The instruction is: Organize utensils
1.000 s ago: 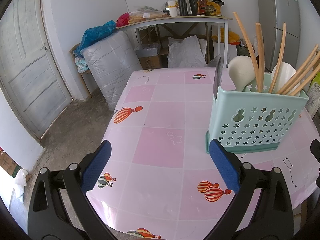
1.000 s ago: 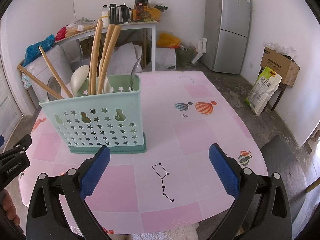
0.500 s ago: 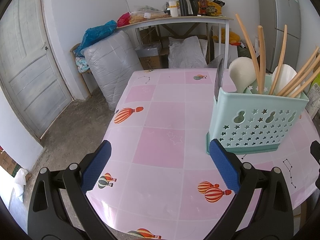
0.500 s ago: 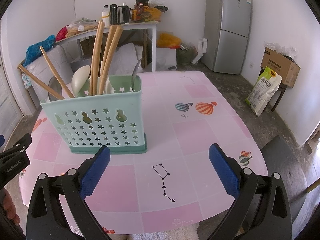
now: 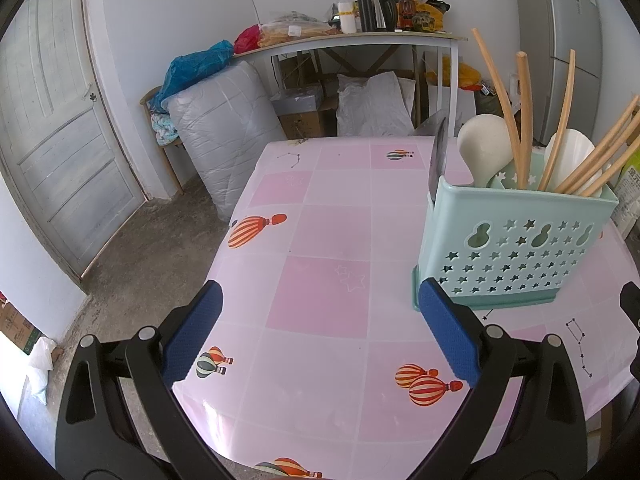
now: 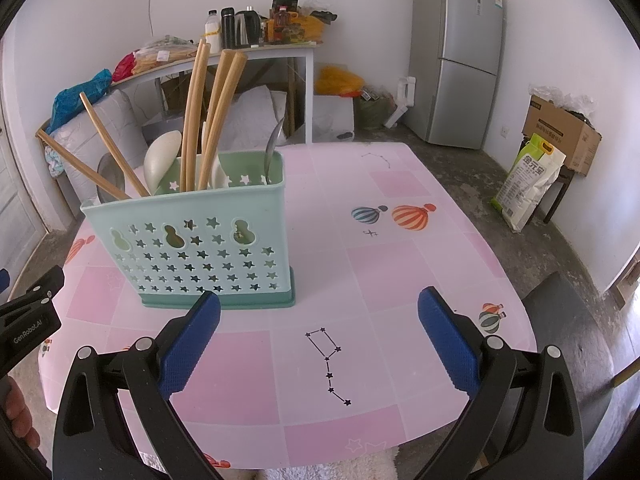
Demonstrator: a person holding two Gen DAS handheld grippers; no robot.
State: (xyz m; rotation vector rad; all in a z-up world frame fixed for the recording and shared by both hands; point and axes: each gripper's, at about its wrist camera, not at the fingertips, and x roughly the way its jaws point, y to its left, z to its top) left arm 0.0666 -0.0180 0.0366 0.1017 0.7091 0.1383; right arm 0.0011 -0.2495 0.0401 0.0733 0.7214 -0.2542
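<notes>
From the left wrist view, our left gripper (image 5: 320, 332) hangs spread wide over the pink table (image 5: 320, 240), nothing between its blue pads (image 5: 192, 336). The mint utensil caddy (image 5: 516, 240) stands upright to the right of the gripper, its base corner just beside the right pad. Out of the caddy rise wooden chopsticks (image 5: 524, 120), a cream spoon (image 5: 482, 148) and a metal blade (image 5: 438, 160) at its left end. No writing reads here. Left of the caddy the tabletop lies bare to its rounded edge, then concrete floor and a grey door (image 5: 60, 132). This view alone shows that door and the blade edge-on.

Over to the right wrist view: our right gripper (image 6: 320, 332) is splayed wide too, holding nothing. The caddy (image 6: 192, 248) sits left of centre, its base just beyond the left pad (image 6: 188, 344). Right of the caddy the table (image 6: 400, 264) runs bare to its far edge. At the left margin the other tool's black body (image 6: 28, 316) reads "GenRobot.AI", a hand (image 6: 16, 416) below it. Right of the caddy stand a fridge (image 6: 460, 56) and a printed bag (image 6: 528, 180), its characters too small to make out. Only here do we see a metal spoon (image 6: 274, 144) at the caddy's right end.
</notes>
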